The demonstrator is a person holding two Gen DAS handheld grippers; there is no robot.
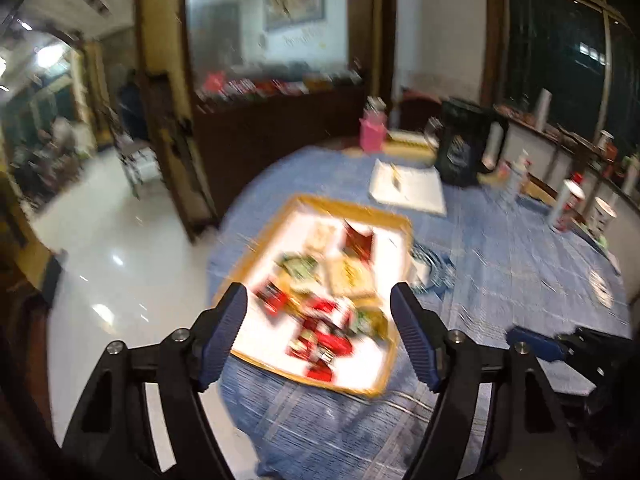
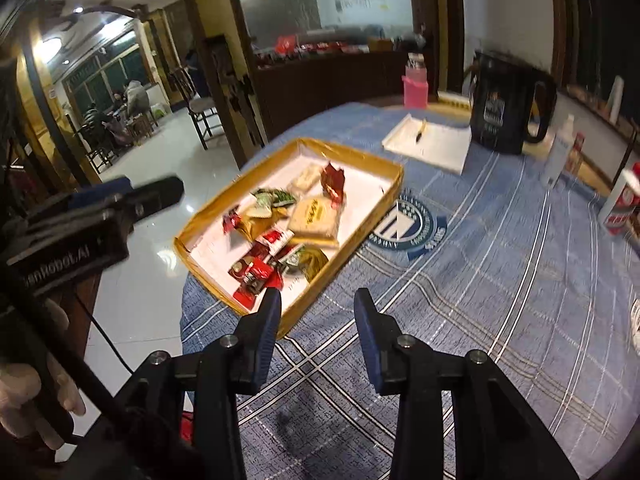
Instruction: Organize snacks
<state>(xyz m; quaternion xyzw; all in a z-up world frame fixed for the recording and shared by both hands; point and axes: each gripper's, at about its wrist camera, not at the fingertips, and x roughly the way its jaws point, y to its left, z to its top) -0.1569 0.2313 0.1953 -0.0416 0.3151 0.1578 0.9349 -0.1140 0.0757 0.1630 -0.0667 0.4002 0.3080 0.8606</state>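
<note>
I am at a round table (image 2: 500, 264) under a blue checked cloth (image 2: 460, 312), in a dim room with a glossy white floor (image 2: 168, 168) on the left.

The tray (image 2: 390, 196), gold-rimmed with a white bottom, sits on the left part of the table, its near-left corner close to the table's edge above the floor. Inside it the snacks (image 2: 280, 236) lie loose in one heap toward the near half: small red packets (image 2: 256, 270), green-and-white ones (image 2: 276, 198), a tan square pack (image 2: 314, 216) and a dark red foil one (image 2: 333, 182) farther back. The tray's far corner and left strip are bare white. In my left view the heap is blurred and I cannot tell packets apart.

To the right of the tray the cloth is open, with only a printed round emblem (image 2: 404, 224) just beside the tray's right rim. Beyond it lie a white notepad (image 2: 432, 144) with a pen (image 2: 420, 132) on it, then a black mug (image 2: 508, 108) and a pink cup (image 2: 415, 88) near the far edge. Bottles and a red-and-white box (image 2: 624, 204) crowd the right edge.

My left tongs (image 1: 320, 320) hang over the tray's near end, jaws wide apart, nothing between them. My right tongs (image 2: 318, 312) hang over the cloth just off the tray's near corner, jaws parted more narrowly and empty. My left hand (image 2: 24, 400) grips its handle at the left border, off the table over the floor.
</note>
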